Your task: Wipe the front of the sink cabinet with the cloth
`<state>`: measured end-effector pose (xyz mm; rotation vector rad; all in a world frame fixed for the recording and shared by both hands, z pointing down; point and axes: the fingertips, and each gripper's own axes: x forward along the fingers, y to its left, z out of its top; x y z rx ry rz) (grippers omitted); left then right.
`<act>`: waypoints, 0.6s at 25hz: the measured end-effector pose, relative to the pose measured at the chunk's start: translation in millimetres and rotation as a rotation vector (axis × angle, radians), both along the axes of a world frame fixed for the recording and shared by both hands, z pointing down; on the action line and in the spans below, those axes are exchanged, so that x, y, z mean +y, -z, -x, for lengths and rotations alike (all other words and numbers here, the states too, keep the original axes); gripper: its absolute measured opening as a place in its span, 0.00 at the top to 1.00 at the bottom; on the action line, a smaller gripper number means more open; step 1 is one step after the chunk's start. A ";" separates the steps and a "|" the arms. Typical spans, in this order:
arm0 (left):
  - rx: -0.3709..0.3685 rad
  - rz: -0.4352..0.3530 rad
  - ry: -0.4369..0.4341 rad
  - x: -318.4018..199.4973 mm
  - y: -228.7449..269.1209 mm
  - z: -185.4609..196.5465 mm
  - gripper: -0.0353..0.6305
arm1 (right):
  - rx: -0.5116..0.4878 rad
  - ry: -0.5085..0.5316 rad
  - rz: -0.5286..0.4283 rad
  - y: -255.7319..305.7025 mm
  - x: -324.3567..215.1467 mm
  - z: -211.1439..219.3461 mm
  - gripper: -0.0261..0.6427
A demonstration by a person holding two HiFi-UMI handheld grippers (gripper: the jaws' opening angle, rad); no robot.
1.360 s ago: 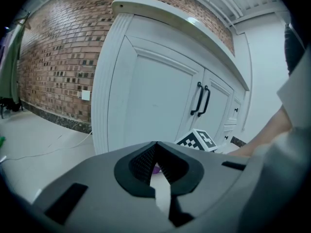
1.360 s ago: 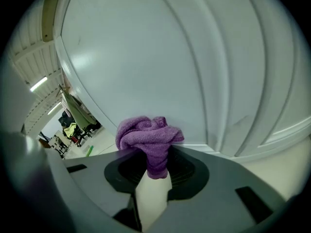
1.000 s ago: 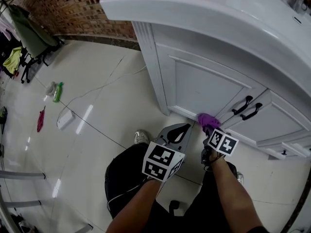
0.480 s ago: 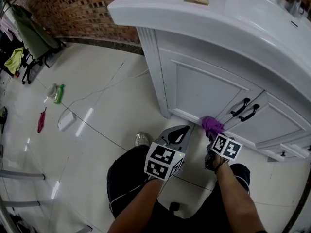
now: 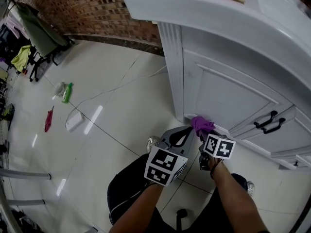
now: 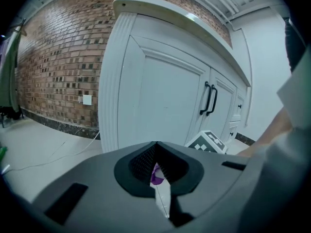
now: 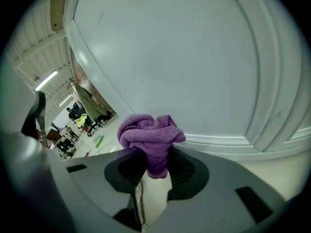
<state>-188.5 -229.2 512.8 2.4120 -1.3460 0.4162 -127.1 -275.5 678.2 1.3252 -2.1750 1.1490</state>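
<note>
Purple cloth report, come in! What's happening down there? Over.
Right gripper shut on purple cloth. Left gripper shut, empty, held low. Cloth at cabinet door lower left corner. Nothing between them.

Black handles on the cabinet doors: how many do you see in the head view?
2. They sit side by side where the two cabinet doors meet: the left handle and the right handle. Others may be hidden beyond the right edge.

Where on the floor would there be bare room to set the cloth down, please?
Bare tile lies between the brick wall and the cable, and between the white box and the shoe. It is crowded around the bottle and at the cabinet foot, around the right gripper and its cloth.
</note>
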 end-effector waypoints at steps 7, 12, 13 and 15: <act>0.007 0.020 0.021 -7.4 -20.4 28.3 0.94 | -0.009 0.079 0.019 -32.4 -24.4 62.7 0.79; -0.008 0.030 0.011 -1.1 -30.2 35.9 0.94 | -0.028 0.055 0.040 -53.4 -34.8 85.7 0.79; -0.011 0.032 0.010 -0.8 -31.8 37.6 0.94 | -0.027 0.044 0.037 -54.8 -35.9 85.1 0.79; -0.008 0.034 0.010 -1.9 -33.3 39.3 0.94 | -0.011 0.035 0.019 -54.8 -37.7 79.4 0.79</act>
